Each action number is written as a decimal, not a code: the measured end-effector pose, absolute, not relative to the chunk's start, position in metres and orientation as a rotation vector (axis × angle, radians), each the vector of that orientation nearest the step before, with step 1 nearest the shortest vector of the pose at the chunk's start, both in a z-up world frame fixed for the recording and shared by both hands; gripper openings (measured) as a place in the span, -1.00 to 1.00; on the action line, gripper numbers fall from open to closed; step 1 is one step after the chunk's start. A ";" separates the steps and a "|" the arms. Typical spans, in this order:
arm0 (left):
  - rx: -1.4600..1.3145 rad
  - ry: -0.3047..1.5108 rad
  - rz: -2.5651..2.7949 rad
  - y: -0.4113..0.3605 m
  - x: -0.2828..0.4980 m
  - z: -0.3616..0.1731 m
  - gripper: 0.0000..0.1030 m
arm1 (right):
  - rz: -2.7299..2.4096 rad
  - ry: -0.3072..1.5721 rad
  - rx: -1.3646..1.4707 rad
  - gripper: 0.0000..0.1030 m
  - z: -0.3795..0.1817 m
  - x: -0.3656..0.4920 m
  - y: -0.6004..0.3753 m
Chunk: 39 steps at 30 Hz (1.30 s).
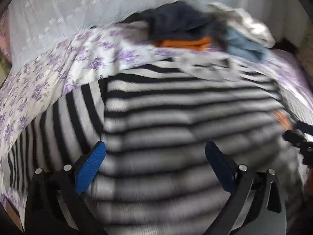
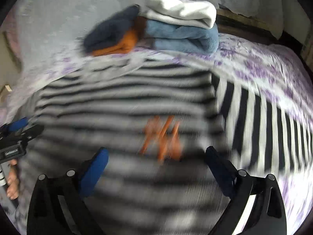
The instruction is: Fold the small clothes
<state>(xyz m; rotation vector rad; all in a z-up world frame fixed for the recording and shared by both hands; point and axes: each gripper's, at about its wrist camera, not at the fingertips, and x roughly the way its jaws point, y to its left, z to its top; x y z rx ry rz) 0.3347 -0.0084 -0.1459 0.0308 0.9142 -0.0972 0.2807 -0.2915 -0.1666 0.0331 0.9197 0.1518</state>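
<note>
A black-and-white striped sweater [image 1: 176, 105] lies spread on a bed with a purple-flowered sheet [image 1: 58, 64], one sleeve [image 1: 64, 113] stretched to the left. In the right wrist view the striped sweater [image 2: 127, 101] carries an orange print [image 2: 162, 137], and its other sleeve [image 2: 264, 121] reaches right. My left gripper [image 1: 155, 152] hovers over the sweater's body, jaws wide, nothing between the blue pads. Over the print my right gripper [image 2: 156, 156] stands equally wide and empty. Each view catches the other gripper at its edge: the right gripper [image 1: 299, 137], the left gripper [image 2: 17, 137]. Both views are motion-blurred.
Behind the sweater sit folded clothes: a navy piece on an orange one [image 1: 183, 41], a light blue fleece [image 2: 185, 37] and a white piece [image 2: 182, 11]. A pale bedspread [image 1: 68, 9] covers the far side. A hand [image 2: 12, 182] holds the left gripper's handle.
</note>
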 end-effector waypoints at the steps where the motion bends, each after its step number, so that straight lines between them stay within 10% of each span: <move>1: 0.035 0.927 -0.133 -0.013 0.319 -0.149 0.92 | 0.173 0.918 0.017 0.93 -0.171 0.260 -0.287; 13: 0.130 0.941 -0.237 -0.023 0.183 -0.172 0.92 | 0.252 0.889 -0.084 0.93 -0.192 0.123 -0.264; 30: 0.088 0.988 -0.131 -0.001 0.263 -0.171 0.92 | 0.273 0.890 0.109 0.93 -0.179 0.184 -0.299; 39: 0.040 0.885 -0.136 -0.032 0.299 -0.107 0.92 | -0.089 0.631 0.781 0.93 -0.151 0.211 -0.503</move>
